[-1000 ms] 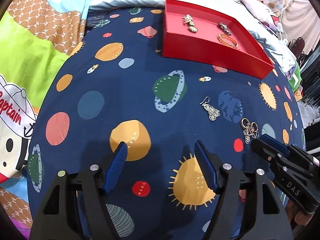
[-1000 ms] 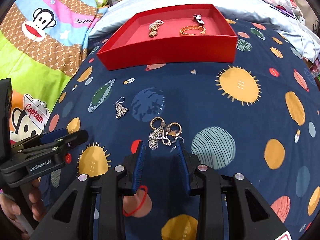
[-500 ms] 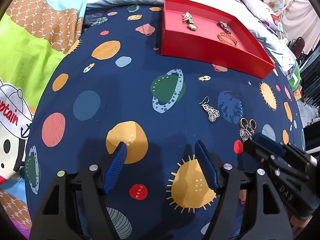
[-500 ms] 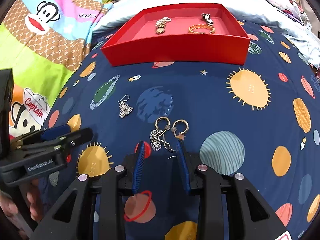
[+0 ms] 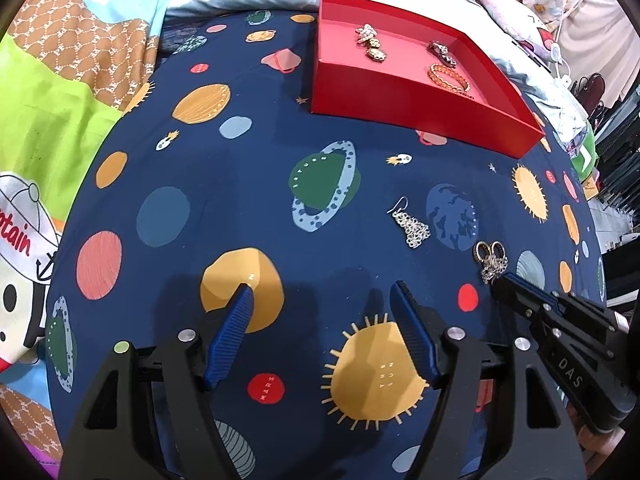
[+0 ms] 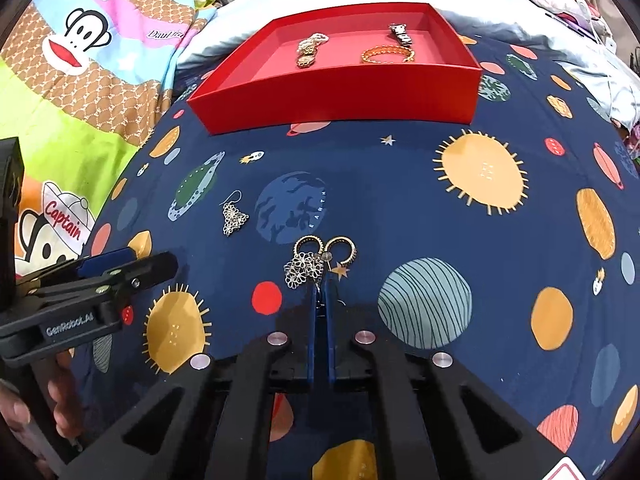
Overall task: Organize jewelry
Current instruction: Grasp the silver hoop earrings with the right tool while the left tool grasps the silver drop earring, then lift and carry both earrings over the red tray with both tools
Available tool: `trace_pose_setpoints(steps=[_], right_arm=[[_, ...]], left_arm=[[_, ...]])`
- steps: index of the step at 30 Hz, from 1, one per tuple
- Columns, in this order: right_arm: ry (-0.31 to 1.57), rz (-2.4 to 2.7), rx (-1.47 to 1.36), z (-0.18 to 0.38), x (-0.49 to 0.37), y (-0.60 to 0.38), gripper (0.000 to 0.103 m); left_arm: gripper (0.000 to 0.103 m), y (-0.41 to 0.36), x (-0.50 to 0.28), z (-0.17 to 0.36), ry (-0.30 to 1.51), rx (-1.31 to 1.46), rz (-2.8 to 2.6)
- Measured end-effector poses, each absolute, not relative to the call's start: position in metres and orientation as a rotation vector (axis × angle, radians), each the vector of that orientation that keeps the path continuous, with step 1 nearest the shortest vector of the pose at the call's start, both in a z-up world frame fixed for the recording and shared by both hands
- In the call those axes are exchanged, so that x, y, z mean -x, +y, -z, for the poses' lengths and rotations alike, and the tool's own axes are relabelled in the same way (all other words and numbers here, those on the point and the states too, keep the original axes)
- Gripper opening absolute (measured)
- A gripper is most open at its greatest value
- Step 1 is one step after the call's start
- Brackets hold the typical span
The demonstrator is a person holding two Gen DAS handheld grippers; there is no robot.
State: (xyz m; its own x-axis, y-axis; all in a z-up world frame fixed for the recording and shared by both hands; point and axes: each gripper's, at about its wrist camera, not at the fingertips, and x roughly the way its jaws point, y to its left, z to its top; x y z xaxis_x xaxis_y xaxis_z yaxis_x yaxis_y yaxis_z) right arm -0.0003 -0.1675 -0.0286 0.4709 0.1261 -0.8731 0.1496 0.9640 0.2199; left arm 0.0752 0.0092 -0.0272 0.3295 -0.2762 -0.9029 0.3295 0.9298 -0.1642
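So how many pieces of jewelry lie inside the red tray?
3: a pearl-and-gold piece at the left, a gold bracelet and a dark watch at the right. The near wall may hide more.

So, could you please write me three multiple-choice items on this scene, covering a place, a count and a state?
1. Where does the lone silver earring lie?
A. in the red tray
B. on the planet-print blanket
C. in the left tool

2. How many jewelry pieces are in the red tray?
A. one
B. three
C. five

3. How is the right tool?
A. shut at the tangled jewelry cluster
B. wide open
C. inside the tray

Key: 1 B, it rests on the blanket; 2 B, three pieces show inside; 3 A, its pads meet at the cluster.
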Motion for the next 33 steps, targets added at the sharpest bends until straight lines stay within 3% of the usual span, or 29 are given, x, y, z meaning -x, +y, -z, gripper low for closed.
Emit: trace_pose_setpoints(steps=[13, 18, 24, 31, 32, 33], right_arm=[[1.058, 0.034, -0.334, 0.013, 0.019, -0.182, 0.003], [1.059, 0.022, -0.346, 0.012, 0.023, -0.181, 0.003], [1.052, 0.017, -0.365, 0.01, 0.026, -0.183, 0.003], [1.035, 0.014, -0.367, 0.002, 0.029, -0.184, 0.001], [1.033, 0.012, -0.369, 0.001, 0.029, -0.184, 0.0], [1.031, 0.01, -0.371, -0.001, 0.03, -0.184, 0.0]], left_arm=[[0.068, -0.032, -0.092, 0.03, 1.155, -0.042, 0.487], [0.05, -0.046, -0.095, 0.031, 1.135, -0.074, 0.492], [0.014, -0.054, -0.093, 0.031, 1.124, -0.11, 0.513], [0.008, -0.051, -0.089, 0.029, 1.131, -0.098, 0.536], [0.0, -0.049, -0.088, 0.028, 1.13, -0.094, 0.538], [0.0, -0.048, -0.087, 0.027, 1.13, -0.092, 0.544]])
